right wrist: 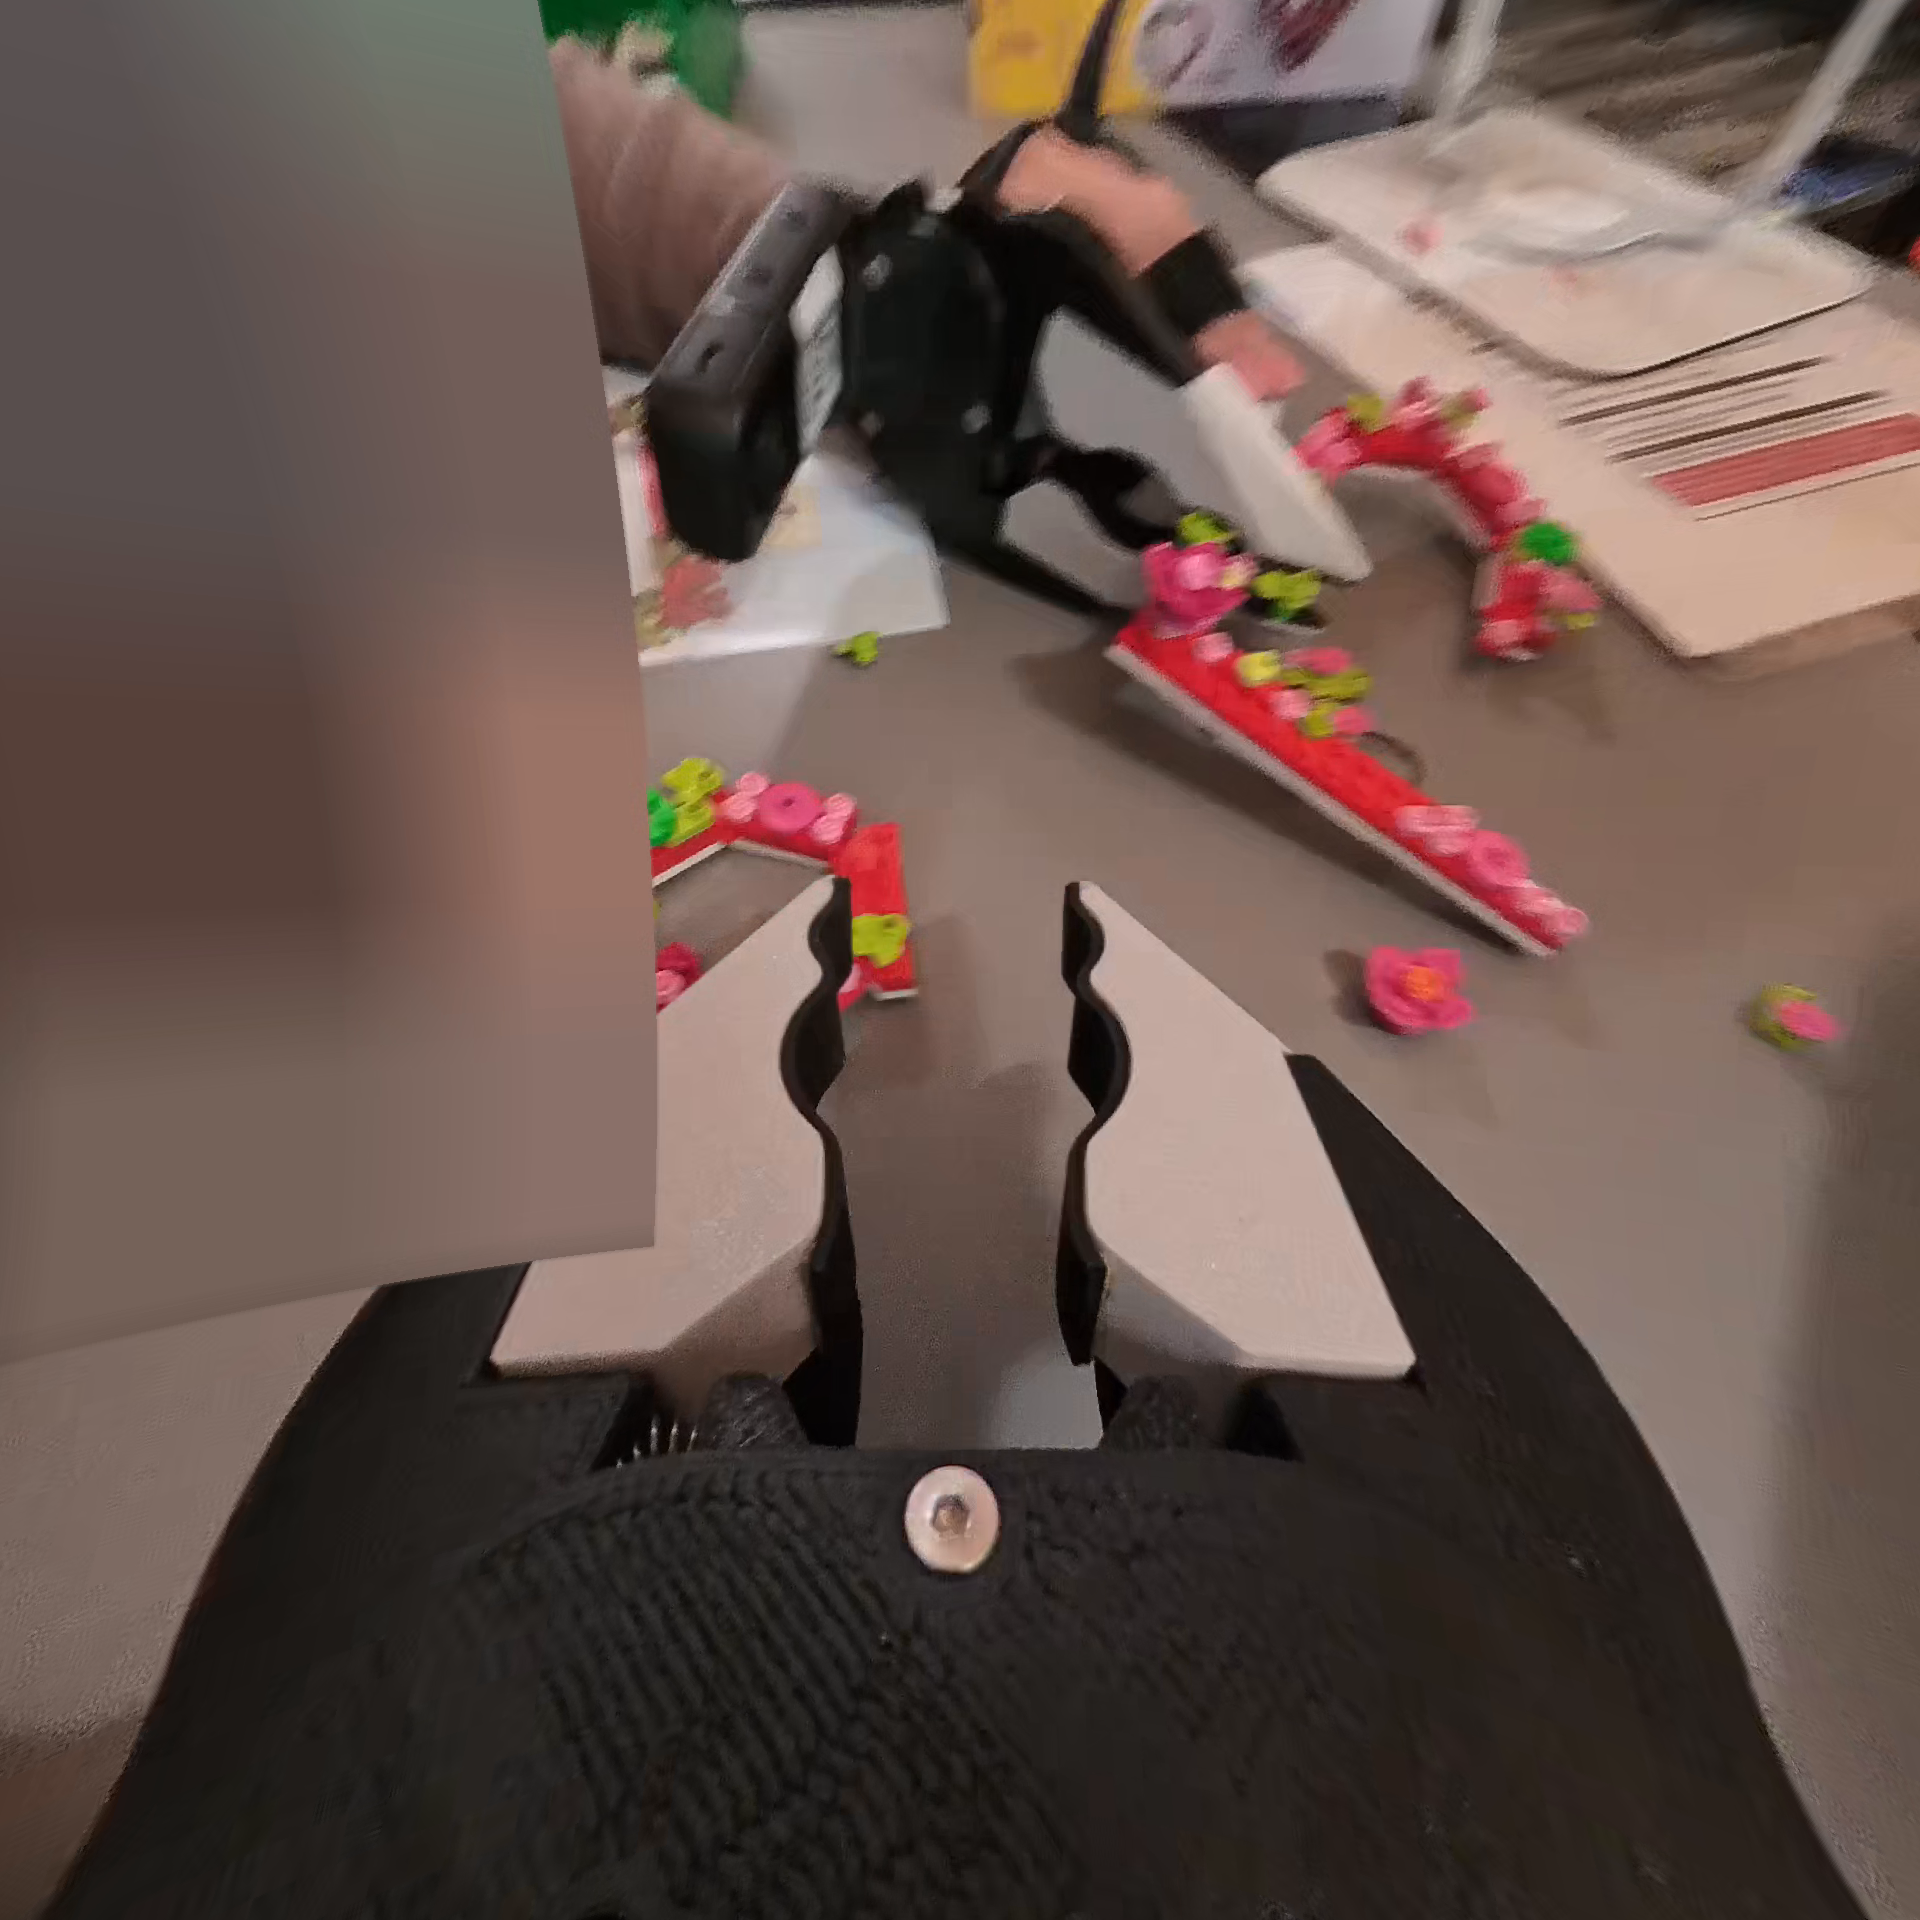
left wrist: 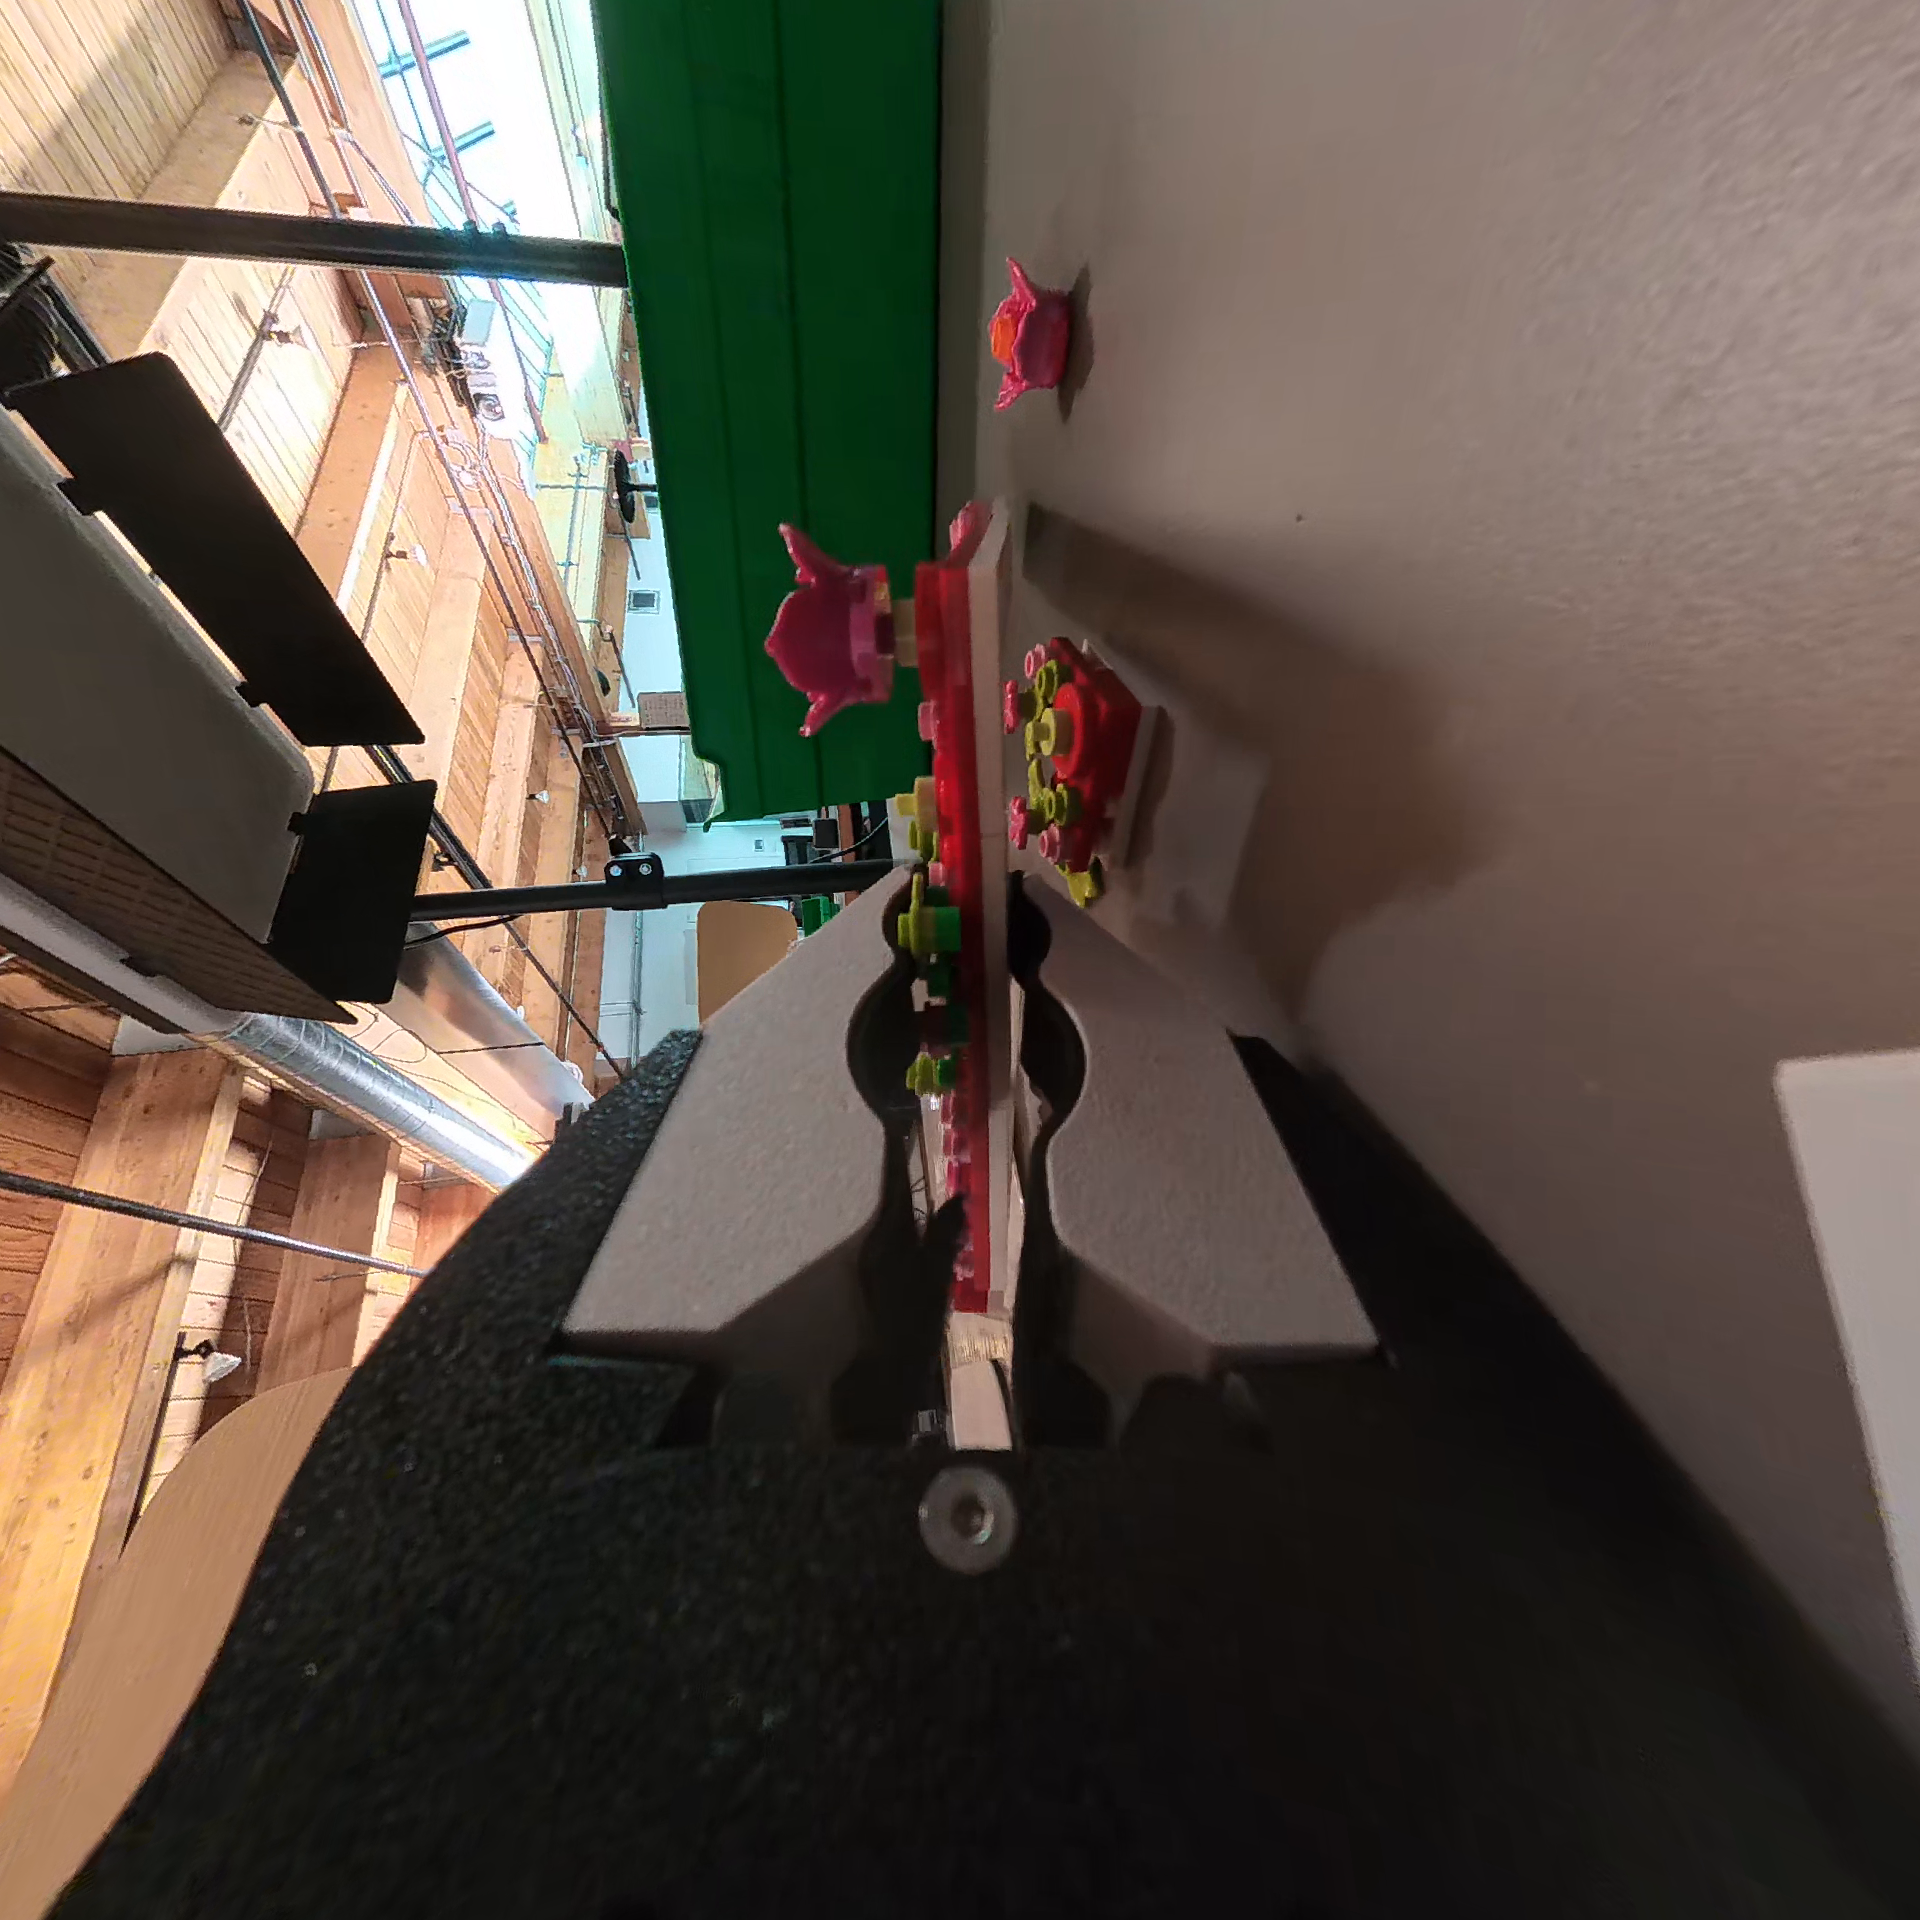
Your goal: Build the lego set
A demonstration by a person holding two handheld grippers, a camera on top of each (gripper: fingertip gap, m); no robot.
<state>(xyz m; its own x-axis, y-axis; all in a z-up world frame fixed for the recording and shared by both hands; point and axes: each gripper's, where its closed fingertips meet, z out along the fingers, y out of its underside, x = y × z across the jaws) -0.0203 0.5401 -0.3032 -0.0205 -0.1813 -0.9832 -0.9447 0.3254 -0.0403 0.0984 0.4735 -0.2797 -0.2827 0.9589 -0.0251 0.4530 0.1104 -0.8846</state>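
My left gripper is shut on a long red-and-white lego strip and holds its edge between the jaws. The strip carries small green and pink pieces and a magenta flower near its far end. In the right wrist view the same strip slants down to the grey table, its high end held by the left gripper. My right gripper is open and empty above the table. A curved red lego section lies just beyond its left finger.
A loose pink flower and a small green-pink piece lie to the right. A second red arch rests against a flat white box. An instruction booklet lies at the back left. A green bin stands beyond the strip. My hands' fingertips stand some 15 cm from each other. The right tips stand about 6 cm off the curved red lego section.
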